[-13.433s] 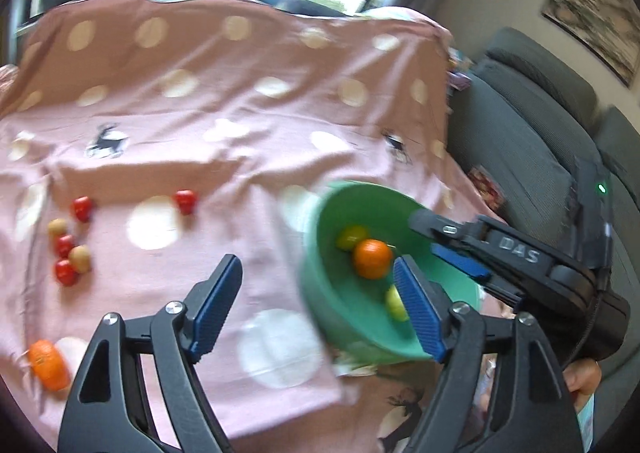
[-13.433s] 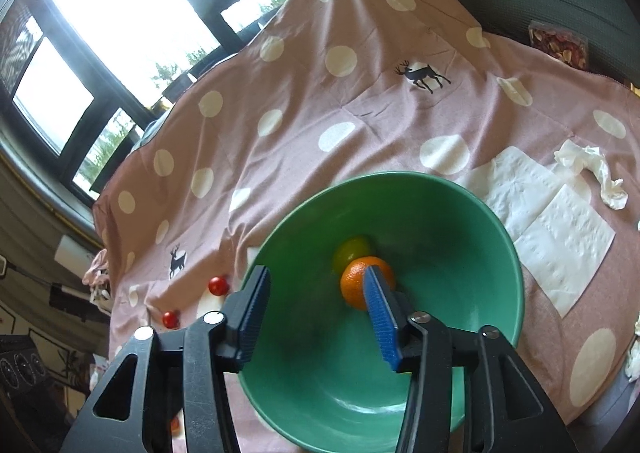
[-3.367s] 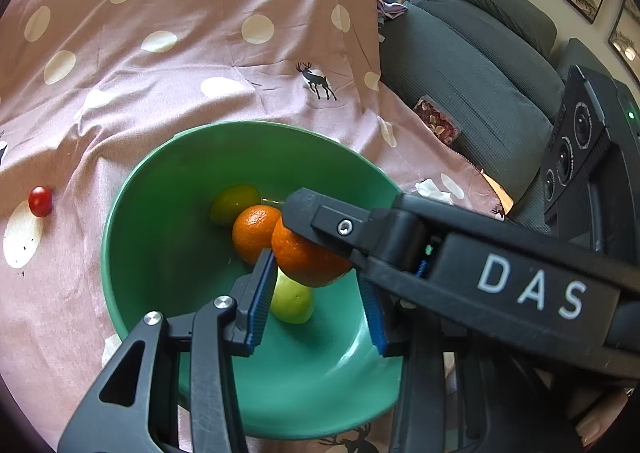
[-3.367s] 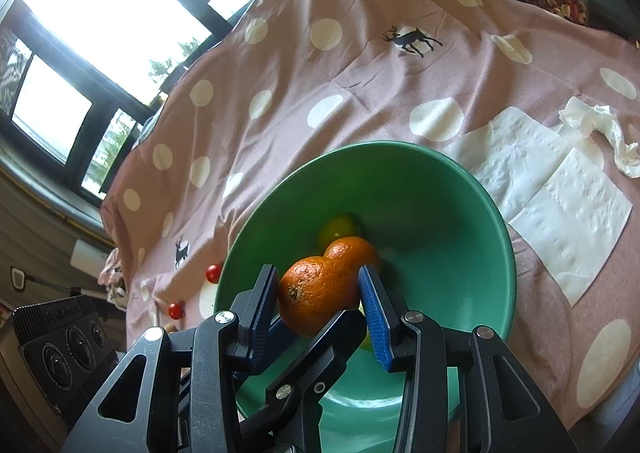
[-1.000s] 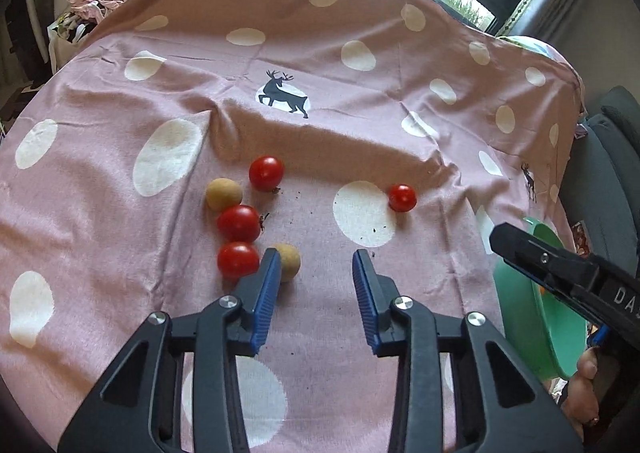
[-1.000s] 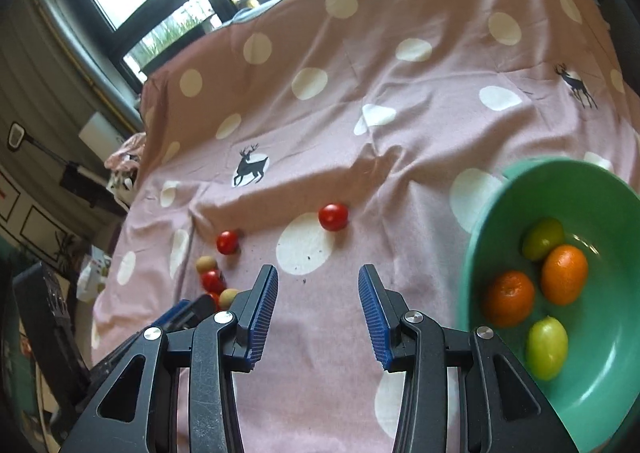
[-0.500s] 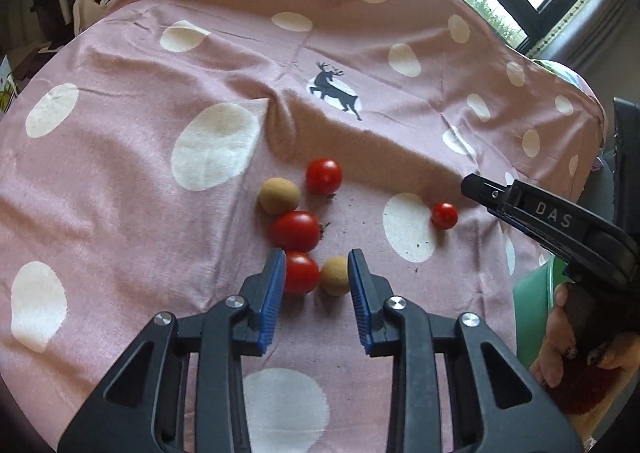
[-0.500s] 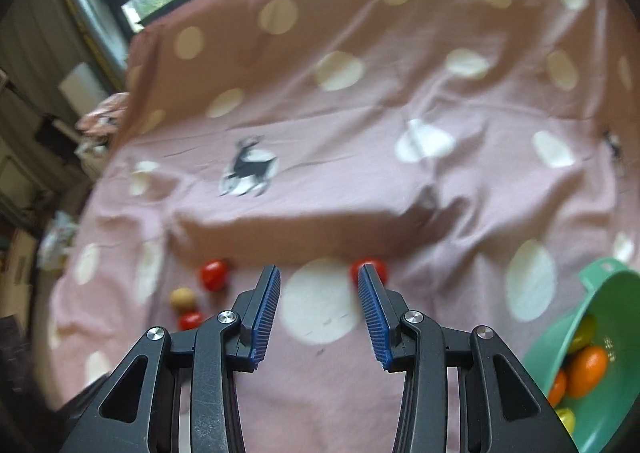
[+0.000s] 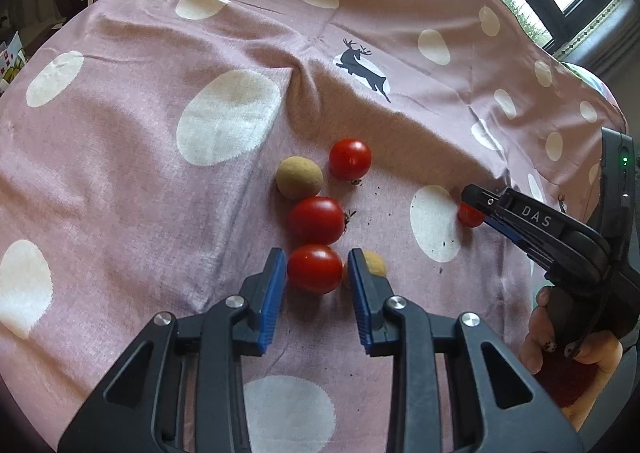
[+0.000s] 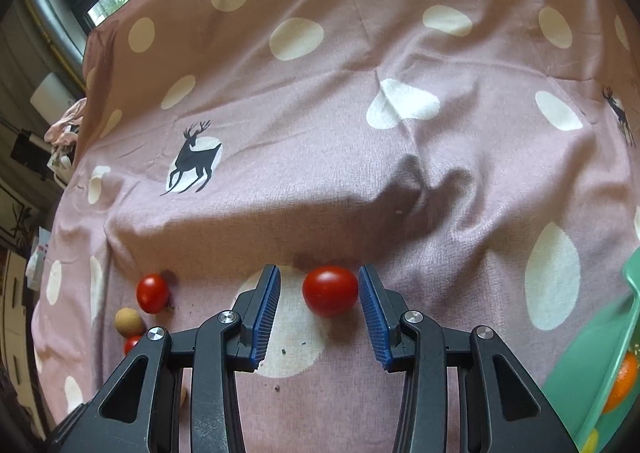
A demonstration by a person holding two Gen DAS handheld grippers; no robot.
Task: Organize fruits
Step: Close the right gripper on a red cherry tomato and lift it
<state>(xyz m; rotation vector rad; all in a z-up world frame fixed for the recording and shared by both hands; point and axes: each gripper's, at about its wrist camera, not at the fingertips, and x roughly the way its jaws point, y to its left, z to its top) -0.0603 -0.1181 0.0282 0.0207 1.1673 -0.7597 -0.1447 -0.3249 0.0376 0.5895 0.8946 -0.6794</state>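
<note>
The left tool (image 9: 316,273) pointed down over a pink dotted cloth (image 9: 160,181), its blue pads set narrowly on either side of a red tomato (image 9: 315,268), touching or nearly so. Two more tomatoes (image 9: 316,220) and two tan fruits (image 9: 299,177) lay just beyond it. To the right, the right tool (image 10: 319,291) was closing around a lone tomato (image 10: 330,291) on a white dot, with gaps on both sides. A green bowl (image 10: 600,365) holding an orange (image 10: 624,381) stood at the right edge, well apart from the tomatoes
</note>
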